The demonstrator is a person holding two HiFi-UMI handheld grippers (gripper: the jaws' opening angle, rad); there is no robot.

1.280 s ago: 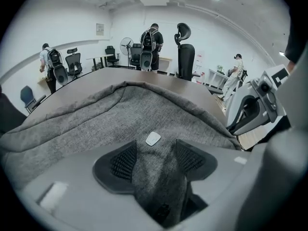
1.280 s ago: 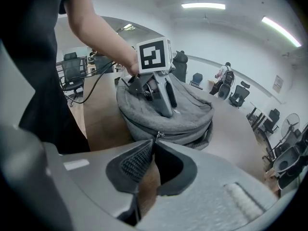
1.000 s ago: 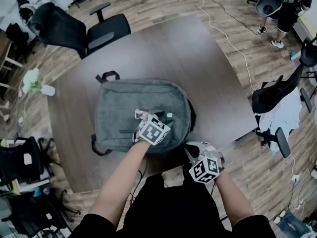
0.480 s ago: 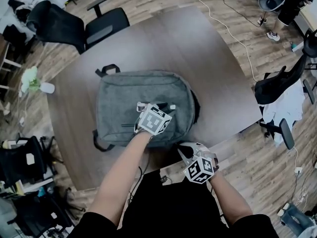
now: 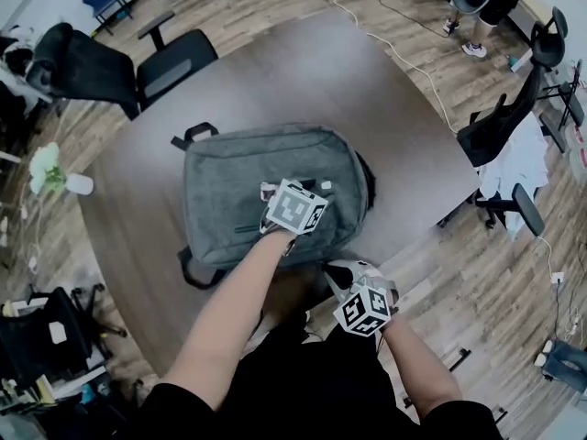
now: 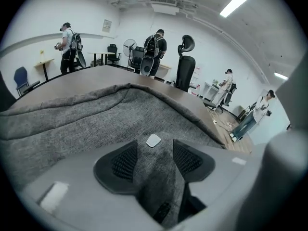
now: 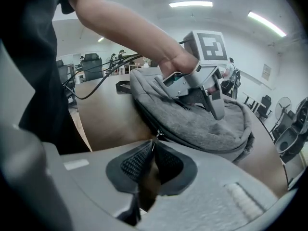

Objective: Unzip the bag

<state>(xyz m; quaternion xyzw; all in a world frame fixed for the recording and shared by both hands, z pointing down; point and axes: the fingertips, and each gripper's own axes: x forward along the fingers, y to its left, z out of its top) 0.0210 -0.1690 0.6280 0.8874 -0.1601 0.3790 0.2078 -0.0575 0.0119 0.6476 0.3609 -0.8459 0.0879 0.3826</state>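
A grey backpack (image 5: 248, 191) lies flat on the brown table (image 5: 367, 99). My left gripper (image 5: 295, 191) rests on the bag's top near its front edge. In the left gripper view a fold of the bag's fabric (image 6: 154, 177) fills the gap between the pads (image 6: 124, 163); these jaws have just been opening a little, and the fold still stands between them. My right gripper (image 5: 332, 271) is at the bag's near edge by the table's front. In the right gripper view its jaws (image 7: 153, 150) are shut on the small metal zip pull (image 7: 154, 139) at the bag's side seam.
Black office chairs (image 5: 170, 58) stand behind the table's far left and another chair (image 5: 495, 126) at the right. A white cable (image 5: 404, 39) runs over the wooden floor. A small plant (image 5: 46, 165) sits at the left. Several people (image 6: 155, 49) stand far off.
My right gripper has shifted left along the bag's near edge, still closed on the zip pull. The left gripper has stayed on the bag's top.
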